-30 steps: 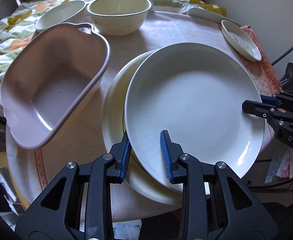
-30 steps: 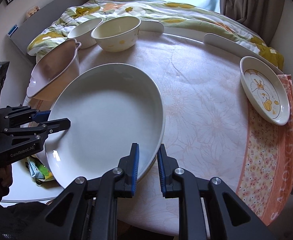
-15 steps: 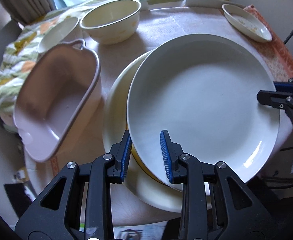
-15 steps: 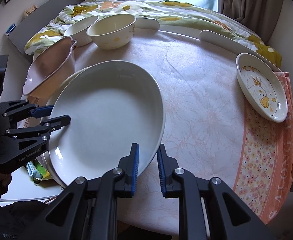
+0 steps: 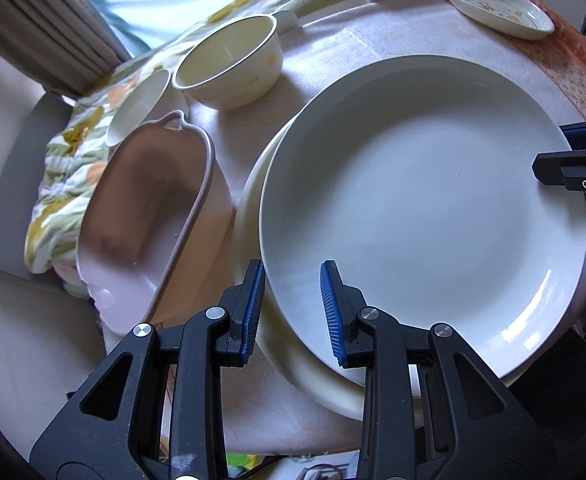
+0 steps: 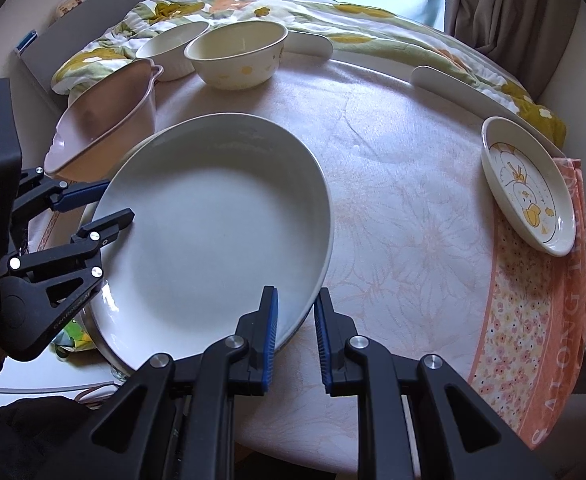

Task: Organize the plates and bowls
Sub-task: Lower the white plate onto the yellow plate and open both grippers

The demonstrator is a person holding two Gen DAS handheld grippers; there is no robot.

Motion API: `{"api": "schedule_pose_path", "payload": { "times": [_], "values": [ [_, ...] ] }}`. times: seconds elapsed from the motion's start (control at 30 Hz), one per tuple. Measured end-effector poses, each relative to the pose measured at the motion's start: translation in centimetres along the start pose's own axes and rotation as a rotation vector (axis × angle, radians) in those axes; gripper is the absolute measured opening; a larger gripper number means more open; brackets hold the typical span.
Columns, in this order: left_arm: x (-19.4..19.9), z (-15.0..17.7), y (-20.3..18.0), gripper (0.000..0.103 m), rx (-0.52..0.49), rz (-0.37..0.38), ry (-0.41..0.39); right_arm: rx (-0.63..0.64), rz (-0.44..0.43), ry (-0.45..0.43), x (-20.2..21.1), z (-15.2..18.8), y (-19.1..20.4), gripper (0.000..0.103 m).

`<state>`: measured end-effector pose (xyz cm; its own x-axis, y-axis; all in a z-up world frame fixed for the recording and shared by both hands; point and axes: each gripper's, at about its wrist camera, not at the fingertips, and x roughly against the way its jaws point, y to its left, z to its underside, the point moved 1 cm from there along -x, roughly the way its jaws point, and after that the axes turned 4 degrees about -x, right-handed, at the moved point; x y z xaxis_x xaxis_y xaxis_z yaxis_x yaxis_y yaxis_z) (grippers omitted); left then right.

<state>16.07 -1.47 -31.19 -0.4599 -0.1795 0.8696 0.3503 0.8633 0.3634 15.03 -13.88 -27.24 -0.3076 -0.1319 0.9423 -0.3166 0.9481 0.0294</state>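
Left wrist view: left gripper (image 5: 293,312) straddles the near rim of the white plate (image 5: 421,216), jaws parted, plate resting on a cream plate (image 5: 253,216). Glazed, rigid, breakable; grip the rim.

Right wrist view: right gripper (image 6: 296,334) likewise parted astride the opposite rim, above the tablecloth (image 6: 405,216).

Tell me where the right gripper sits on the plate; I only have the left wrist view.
Observer: The right gripper straddles the plate's near rim, one side inside and one outside.
Operator: What's printed on the small dish at far right?
Observer: The dish shows a yellow duck drawing.
Operator: Anything on the orange cloth?
Observer: The cloth has large lettering along its outer edge.
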Motion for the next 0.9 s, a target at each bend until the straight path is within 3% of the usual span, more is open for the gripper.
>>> {"api": "schedule_pose_path", "payload": {
  "times": [0.9],
  "values": [
    [0.4,0.8,-1.5,0.026,-0.066,-0.095,-0.018,0.019,0.064,-0.03,0.0,0.4,1.0,0.017]
  ]
}}
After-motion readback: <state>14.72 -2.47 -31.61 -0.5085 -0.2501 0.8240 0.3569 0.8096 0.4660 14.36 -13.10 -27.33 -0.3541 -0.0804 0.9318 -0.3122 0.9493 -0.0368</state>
